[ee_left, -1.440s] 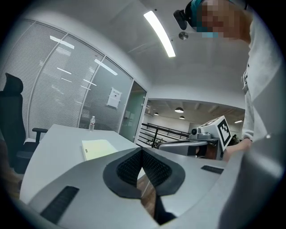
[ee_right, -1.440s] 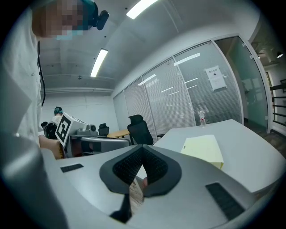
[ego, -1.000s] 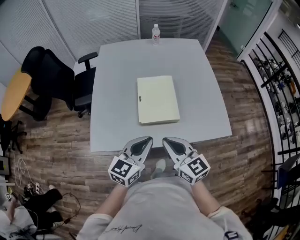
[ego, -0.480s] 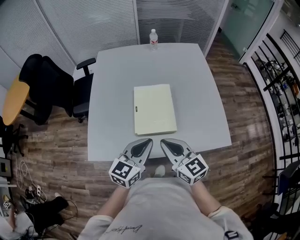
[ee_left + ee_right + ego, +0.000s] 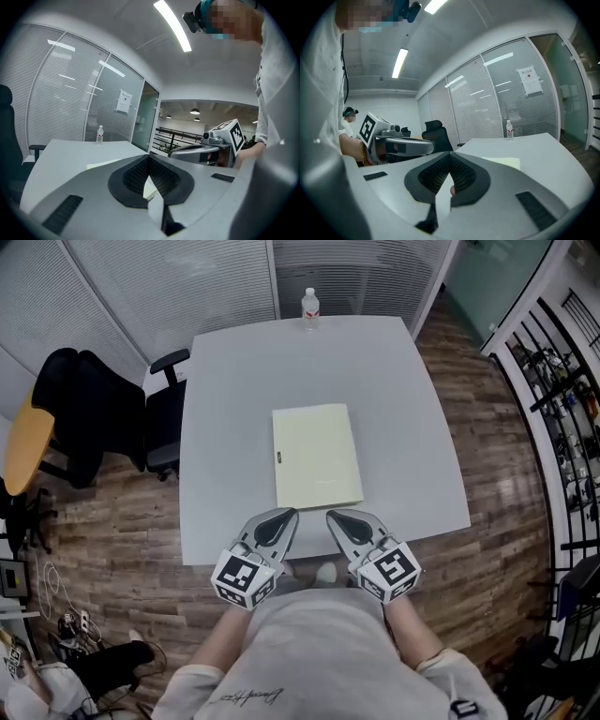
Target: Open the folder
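Grey table point(image 5: 234, 427), black chair point(image 5: 103, 409) at its left. L gripper point(image 5: 284, 515) over near edge, jaws together, empty. Pale-yellow folder point(image 5: 316, 456) lies closed mid-table, a bit beyond both tips, untouched. R gripper point(image 5: 337, 517) alongside, jaws together, empty too.

On folder point(image 5: 317, 456), spine tag point(image 5: 279, 458) & bottle point(image 5: 310, 307) lbl too small to read; in both gripper views jaws hide folder's near part.
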